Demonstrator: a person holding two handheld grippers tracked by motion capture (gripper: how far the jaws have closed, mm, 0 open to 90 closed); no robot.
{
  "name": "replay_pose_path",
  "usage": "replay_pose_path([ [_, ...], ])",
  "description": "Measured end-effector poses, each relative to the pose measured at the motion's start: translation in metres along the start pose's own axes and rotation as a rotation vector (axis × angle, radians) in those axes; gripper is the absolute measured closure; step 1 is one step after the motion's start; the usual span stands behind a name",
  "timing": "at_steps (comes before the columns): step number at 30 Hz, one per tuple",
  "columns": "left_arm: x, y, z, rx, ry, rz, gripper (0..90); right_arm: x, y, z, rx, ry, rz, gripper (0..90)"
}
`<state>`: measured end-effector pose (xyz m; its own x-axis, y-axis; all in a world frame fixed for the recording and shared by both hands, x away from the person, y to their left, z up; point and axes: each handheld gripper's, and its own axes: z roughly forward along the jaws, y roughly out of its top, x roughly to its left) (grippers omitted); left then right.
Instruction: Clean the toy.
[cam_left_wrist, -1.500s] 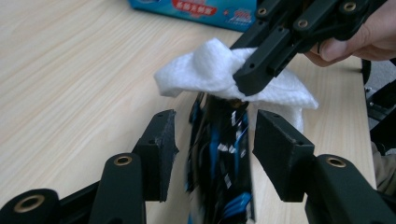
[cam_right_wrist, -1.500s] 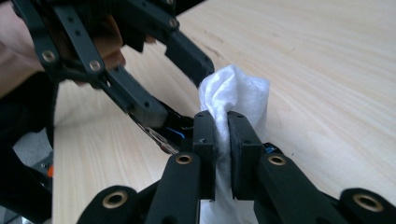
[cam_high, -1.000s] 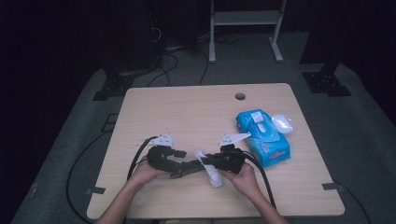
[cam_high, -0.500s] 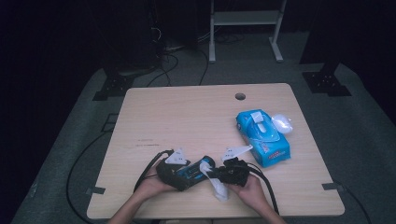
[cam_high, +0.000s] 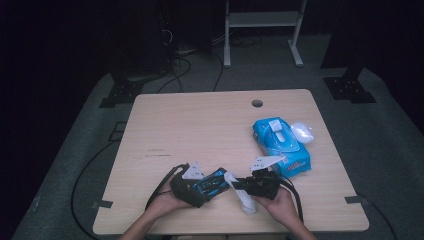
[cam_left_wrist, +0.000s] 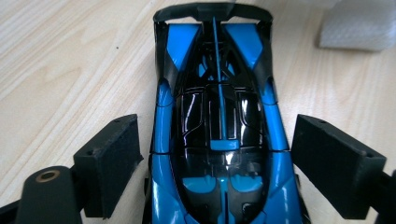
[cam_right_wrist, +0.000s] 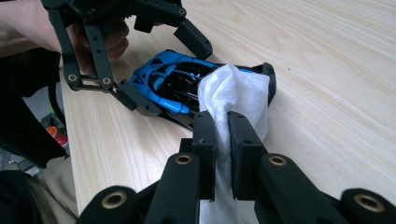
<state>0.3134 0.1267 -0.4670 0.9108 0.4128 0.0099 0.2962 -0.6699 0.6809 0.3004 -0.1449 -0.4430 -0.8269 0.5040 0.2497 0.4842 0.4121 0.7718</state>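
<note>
A blue and black toy car lies on the table near the front edge. My left gripper straddles it. In the left gripper view the car sits between the two pads with a small gap on each side; the jaws have just been opening. My right gripper is shut on a white wipe, which rests against the car's tail. The left gripper stands open over the car there. In the high view the wipe hangs from the right gripper.
A blue pack of wipes with its lid flipped up lies to the right on the wooden table, with a crumpled white wipe beside it. A cable hole is at the far edge. The person's hands come in over the front edge.
Both hands have come a little nearer the front edge with the car and the wipe. The left jaws have spread apart and let go of the car. The right stays closed on the wipe.
</note>
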Motion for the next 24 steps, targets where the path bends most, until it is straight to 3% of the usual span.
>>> replay_pose_path([
  [7,0.0,0.003,0.01,0.043,0.005,0.021,14.6,-0.004,-0.002,-0.002,-0.008,-0.001,0.013,81.4],
  [11,0.002,0.003,0.011,0.037,-0.012,0.023,15.5,-0.004,-0.002,-0.003,-0.015,0.001,0.013,81.3],
  [12,0.0,0.003,0.01,0.024,-0.027,0.037,18.8,-0.005,-0.002,-0.004,-0.014,0.001,0.014,81.3],
  [13,-0.002,0.004,0.01,0.028,-0.016,0.048,24.1,-0.005,-0.002,-0.004,-0.015,0.001,0.015,81.3],
  [15,-0.002,0.006,0.01,0.031,-0.022,0.056,25.8,-0.006,-0.002,-0.004,-0.022,0.004,0.02,81.2],
  [24,-0.001,0.004,0.009,0.023,-0.034,0.071,26.0,-0.009,-0.002,-0.01,-0.036,0.002,0.033,81.1],
])
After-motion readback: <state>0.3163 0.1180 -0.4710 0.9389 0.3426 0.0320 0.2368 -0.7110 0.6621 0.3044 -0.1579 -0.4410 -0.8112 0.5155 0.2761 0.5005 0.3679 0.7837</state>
